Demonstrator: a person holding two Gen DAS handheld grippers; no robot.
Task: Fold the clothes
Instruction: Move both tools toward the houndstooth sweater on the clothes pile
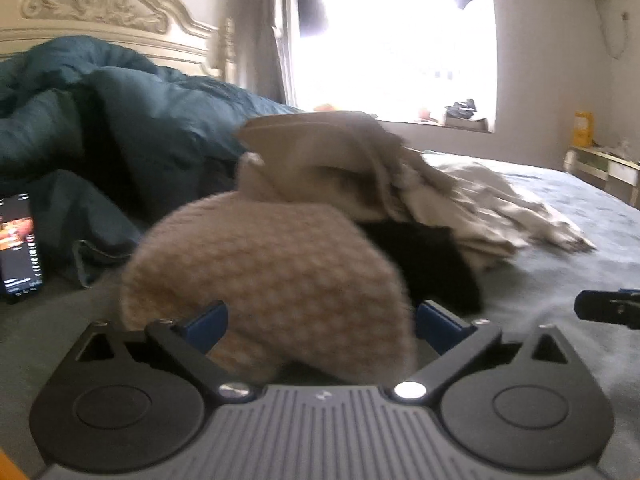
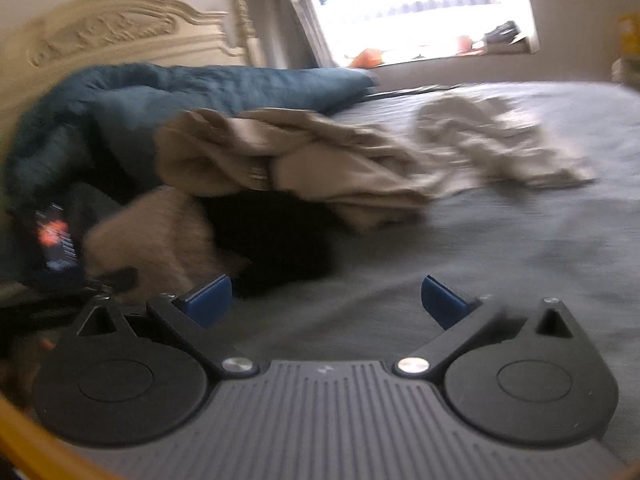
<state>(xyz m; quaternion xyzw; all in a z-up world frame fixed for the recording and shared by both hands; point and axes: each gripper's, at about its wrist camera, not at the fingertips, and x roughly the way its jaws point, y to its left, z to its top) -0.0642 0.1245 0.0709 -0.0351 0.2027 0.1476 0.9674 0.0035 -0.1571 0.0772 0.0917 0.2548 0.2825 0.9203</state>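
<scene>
Left gripper (image 1: 320, 322) has its fingers spread wide around the knit sweater (image 1: 264, 280), bunched dead ahead on the bed (image 1: 560, 280). Right gripper (image 2: 326, 300) is spread too, over bare sheet; the sweater sits off to its left, so the left one is nearer.

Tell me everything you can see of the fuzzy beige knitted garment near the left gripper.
The knitted garment is beige-pink, with a thick, bumpy, fuzzy weave. It lies bunched in a rounded heap on the grey bed sheet, between the open fingers of the left gripper. A black garment lies against its right side, and tan clothes are piled behind it.
</scene>
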